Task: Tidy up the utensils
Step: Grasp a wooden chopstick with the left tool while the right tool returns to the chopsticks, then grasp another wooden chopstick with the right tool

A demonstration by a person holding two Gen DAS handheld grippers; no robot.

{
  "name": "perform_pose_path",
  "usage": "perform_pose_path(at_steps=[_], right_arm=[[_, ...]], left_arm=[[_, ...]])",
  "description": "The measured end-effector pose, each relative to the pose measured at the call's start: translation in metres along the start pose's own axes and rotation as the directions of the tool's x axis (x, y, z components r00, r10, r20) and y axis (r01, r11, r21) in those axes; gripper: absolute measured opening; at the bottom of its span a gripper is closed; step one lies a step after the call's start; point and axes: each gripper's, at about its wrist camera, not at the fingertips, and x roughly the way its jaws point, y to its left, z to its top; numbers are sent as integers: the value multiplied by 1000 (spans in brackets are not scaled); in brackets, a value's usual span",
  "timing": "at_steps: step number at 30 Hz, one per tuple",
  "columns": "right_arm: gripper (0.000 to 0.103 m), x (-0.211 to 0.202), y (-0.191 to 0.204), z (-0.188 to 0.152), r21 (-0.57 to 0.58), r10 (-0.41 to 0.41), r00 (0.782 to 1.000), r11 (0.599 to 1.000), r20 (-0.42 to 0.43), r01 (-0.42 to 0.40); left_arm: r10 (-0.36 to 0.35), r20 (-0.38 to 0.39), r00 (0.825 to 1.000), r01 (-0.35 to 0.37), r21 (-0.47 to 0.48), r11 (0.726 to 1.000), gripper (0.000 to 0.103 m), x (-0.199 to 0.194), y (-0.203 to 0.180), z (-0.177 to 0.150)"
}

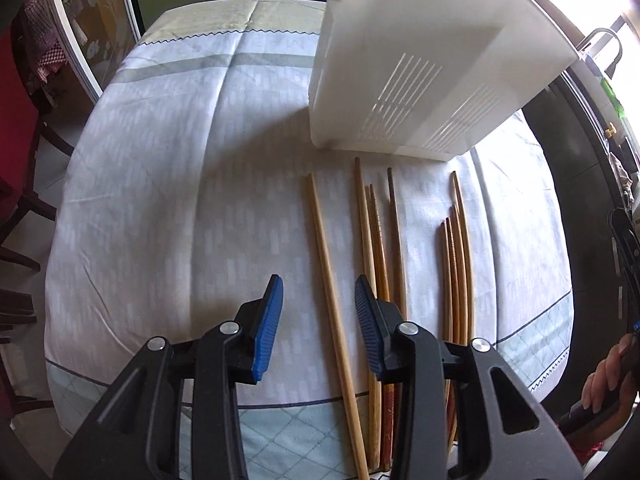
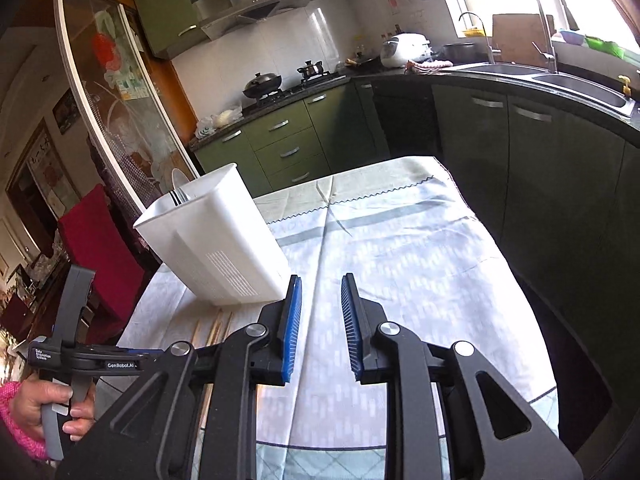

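Note:
Several wooden chopsticks lie side by side on the pale tablecloth [image 1: 180,180]: a single light one [image 1: 320,232], a middle cluster [image 1: 376,232] and a right cluster [image 1: 458,248]. A white slotted utensil holder [image 1: 400,60] stands just beyond their tips. My left gripper [image 1: 319,282] points steeply down, open, with the single light chopstick running under the gap and its pads apart from it. In the right wrist view the holder [image 2: 216,236] has cutlery [image 2: 180,194] inside, and chopstick tips [image 2: 218,326] show by its base. My right gripper [image 2: 321,280] hovers open over bare cloth, holding nothing.
Dark green kitchen cabinets [image 2: 520,140] run close along the table's right side, and a sink sits above them. A red chair [image 2: 100,248] stands left of the holder. A hand [image 2: 48,404] grips the left tool's handle. Another hand [image 1: 604,380] shows at the right edge.

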Motion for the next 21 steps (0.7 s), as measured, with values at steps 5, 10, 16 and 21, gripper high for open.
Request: perform_pose_path(at_steps=[5, 10, 16, 21], right_arm=[[21, 3, 3, -5, -32, -2, 999, 999, -47, 0], [22, 16, 22, -5, -92, 1, 993, 996, -117, -12], [36, 56, 49, -19, -158, 10, 956, 986, -292, -59], [31, 95, 58, -32, -149, 12, 912, 986, -410, -80]], left_arm=[[46, -40, 998, -46, -3, 999, 35, 14, -10, 3], [67, -65, 996, -67, 5, 998, 30, 19, -15, 2], [94, -65, 993, -91, 47, 995, 10, 20, -13, 2], [121, -46, 992, -117, 89, 989, 9, 20, -4, 3]])
